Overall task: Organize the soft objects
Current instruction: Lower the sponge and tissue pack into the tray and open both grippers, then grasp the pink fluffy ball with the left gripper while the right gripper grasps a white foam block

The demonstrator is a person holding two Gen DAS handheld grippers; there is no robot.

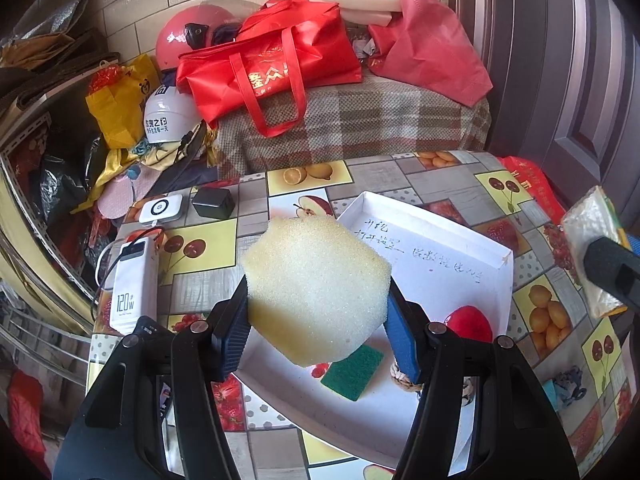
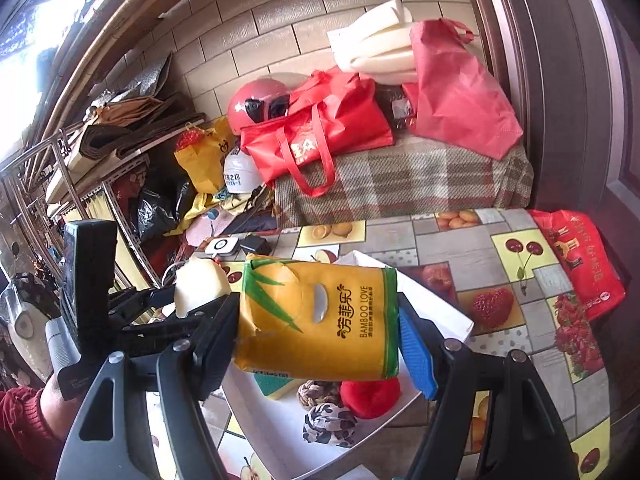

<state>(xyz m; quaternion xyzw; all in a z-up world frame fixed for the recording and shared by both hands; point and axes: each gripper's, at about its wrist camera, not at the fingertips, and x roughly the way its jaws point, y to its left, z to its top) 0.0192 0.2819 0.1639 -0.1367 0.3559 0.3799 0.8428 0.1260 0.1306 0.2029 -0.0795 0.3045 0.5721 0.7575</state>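
1. Yellow foam fills the left gripper [image 1: 318,320]: its jaws are clamped on a sponge block [image 1: 316,292], pressing both flanks so the sides dent inward. The block hangs in the air above the near end of the white tray [image 1: 472,256].
2. Beyond and below those fingertips, the tray already holds a green scouring pad [image 1: 352,372], a red plush ball [image 1: 470,324] and a braided rope knot [image 1: 404,376], partly hidden behind the right-hand blue pad.
3. The right gripper [image 2: 320,332] is clamped on a yellow tissue pack [image 2: 320,320], held crosswise between the pads. Under it lie the same tray contents, plus a black-and-white patterned cloth [image 2: 328,424].
4. Off to its left, the other gripper and its foam block show side-on, near but apart from the pack.
5. Step in hand, as I judge it: both soft items are being carried to the tray, neither yet set down.
6. Next, each needs a bare patch. The far half of the tray, ahead of both claws, looks free; lowering there before letting go should avoid stacking onto the ball or the knot.
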